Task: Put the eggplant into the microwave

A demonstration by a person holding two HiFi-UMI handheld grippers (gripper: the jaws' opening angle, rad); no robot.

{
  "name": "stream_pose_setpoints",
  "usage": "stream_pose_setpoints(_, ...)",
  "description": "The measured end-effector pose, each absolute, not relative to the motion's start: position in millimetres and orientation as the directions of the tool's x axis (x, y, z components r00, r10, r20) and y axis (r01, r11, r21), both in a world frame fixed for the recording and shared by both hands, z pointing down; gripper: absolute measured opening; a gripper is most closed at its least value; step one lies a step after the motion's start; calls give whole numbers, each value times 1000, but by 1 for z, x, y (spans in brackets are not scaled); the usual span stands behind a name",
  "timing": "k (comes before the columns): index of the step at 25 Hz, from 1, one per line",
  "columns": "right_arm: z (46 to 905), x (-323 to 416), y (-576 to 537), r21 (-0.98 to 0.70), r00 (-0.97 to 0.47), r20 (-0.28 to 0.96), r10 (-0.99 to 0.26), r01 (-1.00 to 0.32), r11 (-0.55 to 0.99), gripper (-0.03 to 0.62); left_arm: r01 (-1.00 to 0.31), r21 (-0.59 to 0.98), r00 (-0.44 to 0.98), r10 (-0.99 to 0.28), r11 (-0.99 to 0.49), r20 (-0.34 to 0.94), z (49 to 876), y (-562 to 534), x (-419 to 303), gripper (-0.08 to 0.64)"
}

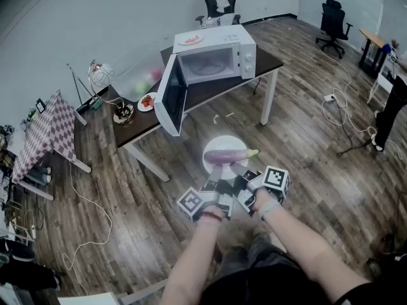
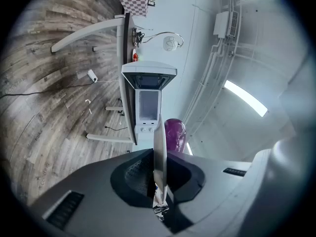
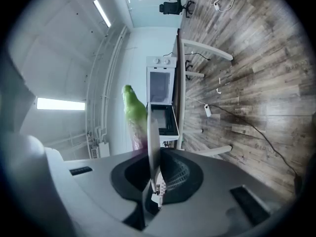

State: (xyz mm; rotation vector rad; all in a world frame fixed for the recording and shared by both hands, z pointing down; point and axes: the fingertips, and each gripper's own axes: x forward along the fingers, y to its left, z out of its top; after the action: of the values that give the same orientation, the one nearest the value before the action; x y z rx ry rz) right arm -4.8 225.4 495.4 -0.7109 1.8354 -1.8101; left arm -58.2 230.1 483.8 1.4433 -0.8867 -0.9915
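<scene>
The left gripper (image 1: 215, 170) and right gripper (image 1: 236, 169) each have their jaws clamped narrow on the plate's (image 1: 222, 142) rim. The eggplant (image 1: 229, 154) lies on the plate, near the open microwave (image 1: 216, 59) on the worktop (image 1: 210, 91).

White plate (image 1: 222, 141) (mid-air); checkered table (image 1: 46, 131) left; office chair (image 1: 333, 18) far right.

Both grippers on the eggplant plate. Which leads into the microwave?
Right, probably. The left gripper and right gripper are both shut on the plate carrying the eggplant, but the door of the microwave hangs open on the left side, so the right approach looks clearer.
</scene>
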Motion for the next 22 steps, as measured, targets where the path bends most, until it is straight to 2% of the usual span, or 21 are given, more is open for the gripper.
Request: stream_pose_setpoints(22,503,-10,186,-999,-774,24,-633,-35,5,25,-2,997,347,-935,-76,-70,493,191,-62,26)
